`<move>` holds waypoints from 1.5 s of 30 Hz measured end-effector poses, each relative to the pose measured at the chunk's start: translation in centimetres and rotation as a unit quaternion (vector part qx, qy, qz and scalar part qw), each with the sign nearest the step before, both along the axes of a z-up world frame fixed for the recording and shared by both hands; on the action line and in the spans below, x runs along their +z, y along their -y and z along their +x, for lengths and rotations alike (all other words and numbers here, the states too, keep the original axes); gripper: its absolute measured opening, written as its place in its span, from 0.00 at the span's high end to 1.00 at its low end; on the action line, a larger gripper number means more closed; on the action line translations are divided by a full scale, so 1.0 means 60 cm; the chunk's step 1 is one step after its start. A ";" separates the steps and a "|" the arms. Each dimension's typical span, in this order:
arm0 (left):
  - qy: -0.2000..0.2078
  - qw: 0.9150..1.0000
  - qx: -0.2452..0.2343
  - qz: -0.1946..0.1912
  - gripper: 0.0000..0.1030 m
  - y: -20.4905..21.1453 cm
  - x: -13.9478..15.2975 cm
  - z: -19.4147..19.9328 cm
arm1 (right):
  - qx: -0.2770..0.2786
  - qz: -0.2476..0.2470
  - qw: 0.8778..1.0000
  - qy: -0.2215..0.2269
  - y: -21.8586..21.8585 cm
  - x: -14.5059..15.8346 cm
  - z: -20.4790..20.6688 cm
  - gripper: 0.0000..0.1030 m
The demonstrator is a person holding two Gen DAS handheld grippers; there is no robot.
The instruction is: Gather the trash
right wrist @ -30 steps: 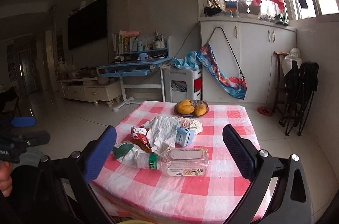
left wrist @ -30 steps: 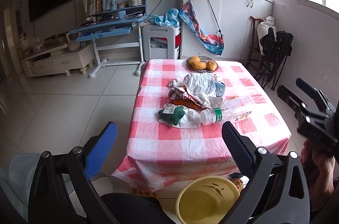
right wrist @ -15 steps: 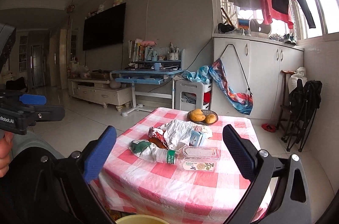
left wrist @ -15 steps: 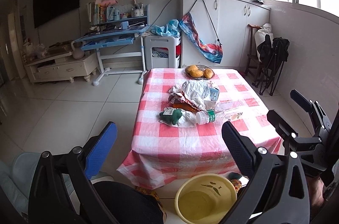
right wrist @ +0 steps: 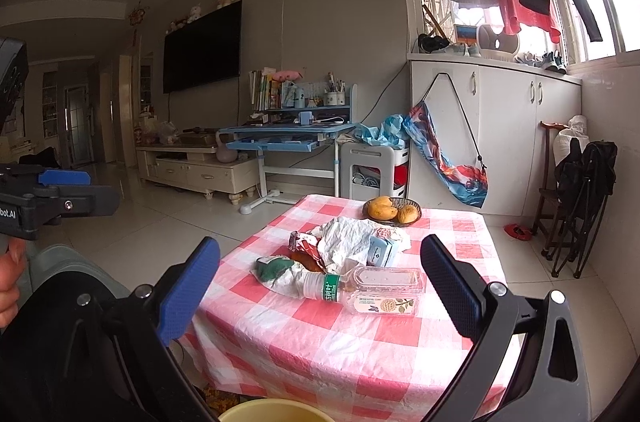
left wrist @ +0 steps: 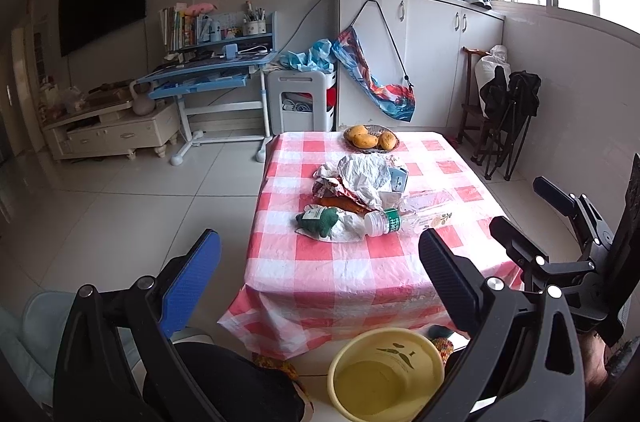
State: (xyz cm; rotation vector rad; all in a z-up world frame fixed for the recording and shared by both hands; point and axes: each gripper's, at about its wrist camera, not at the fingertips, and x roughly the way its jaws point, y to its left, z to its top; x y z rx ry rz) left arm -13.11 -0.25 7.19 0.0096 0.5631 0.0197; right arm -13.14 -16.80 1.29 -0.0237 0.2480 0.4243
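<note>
Plastic bottle (right wrist: 320, 285) first, lying with wrappers (right wrist: 344, 242) mid-desk (right wrist: 320, 350) above the yellow bin (left wrist: 386, 370): reach with right gripper (right wrist: 320, 294), jaws apart like the left gripper (left wrist: 320, 282), pinch probably near the cap, then drop.

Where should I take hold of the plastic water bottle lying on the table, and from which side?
The plastic water bottle lies on its side, cap end toward the table's left edge. Probably best to come from above with the right gripper, fingers straddling the green-labelled neck, where it is narrow and stiffer than the crushed clear body.
</note>
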 end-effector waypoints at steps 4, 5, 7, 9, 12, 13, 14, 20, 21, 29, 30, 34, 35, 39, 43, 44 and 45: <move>0.001 1.000 -0.001 0.000 0.07 0.000 -0.002 0.001 | 0.001 0.001 1.000 -0.005 0.002 0.009 -0.002 0.07; 0.001 1.000 -0.001 0.000 0.07 0.000 -0.002 0.000 | 0.002 0.001 1.000 -0.007 0.003 0.012 0.000 0.07; 0.000 1.000 -0.001 -0.001 0.07 0.000 -0.002 -0.001 | 0.004 0.002 1.000 -0.012 0.004 0.013 0.001 0.07; 0.000 1.000 -0.002 -0.001 0.07 -0.001 -0.004 -0.001 | 0.009 0.005 1.000 -0.018 0.004 0.014 0.003 0.07; -0.005 1.000 -0.002 0.001 0.07 -0.009 -0.011 0.004 | 0.024 0.002 0.999 -0.025 0.002 0.020 0.010 0.07; -0.009 1.000 0.000 -0.002 0.07 -0.015 -0.015 0.008 | 0.030 -0.003 0.999 -0.027 0.001 0.023 0.013 0.07; -0.016 1.000 0.002 -0.005 0.07 -0.020 -0.021 0.018 | 0.035 -0.010 0.999 -0.028 0.001 0.025 0.018 0.07; -0.050 0.998 0.023 -0.024 0.07 -0.072 -0.062 0.061 | 0.080 -0.094 0.990 -0.073 -0.011 0.014 0.077 0.07; -0.057 0.998 0.026 -0.029 0.07 -0.080 -0.070 0.072 | 0.087 -0.108 0.987 -0.082 -0.013 0.009 0.090 0.07; -0.091 0.996 0.000 -0.015 0.07 -0.065 -0.126 0.159 | 0.137 -0.206 0.958 -0.146 -0.028 -0.040 0.190 0.07; -0.098 0.995 -0.004 -0.012 0.07 -0.060 -0.133 0.175 | 0.145 -0.221 0.952 -0.156 -0.035 -0.047 0.207 0.07; -0.125 0.992 -0.028 -0.006 0.07 -0.043 -0.159 0.237 | 0.175 -0.296 0.920 -0.190 -0.058 -0.080 0.264 0.07; -0.132 0.991 -0.038 -0.002 0.07 -0.037 -0.164 0.255 | 0.178 -0.310 0.913 -0.196 -0.063 -0.086 0.277 0.07; -0.161 0.984 -0.063 0.038 0.08 -0.016 -0.192 0.323 | 0.206 -0.338 0.887 -0.237 -0.073 -0.108 0.326 0.07; -0.210 0.971 -0.092 0.062 0.15 0.003 -0.237 0.382 | 0.227 -0.375 0.856 -0.273 -0.080 -0.135 0.349 0.07; -0.218 0.969 -0.095 0.069 0.18 0.005 -0.248 0.391 | 0.231 -0.382 0.850 -0.279 -0.081 -0.140 0.351 0.07; -0.224 0.967 -0.098 0.075 0.20 0.008 -0.256 0.400 | 0.236 -0.386 0.844 -0.286 -0.082 -0.143 0.352 0.10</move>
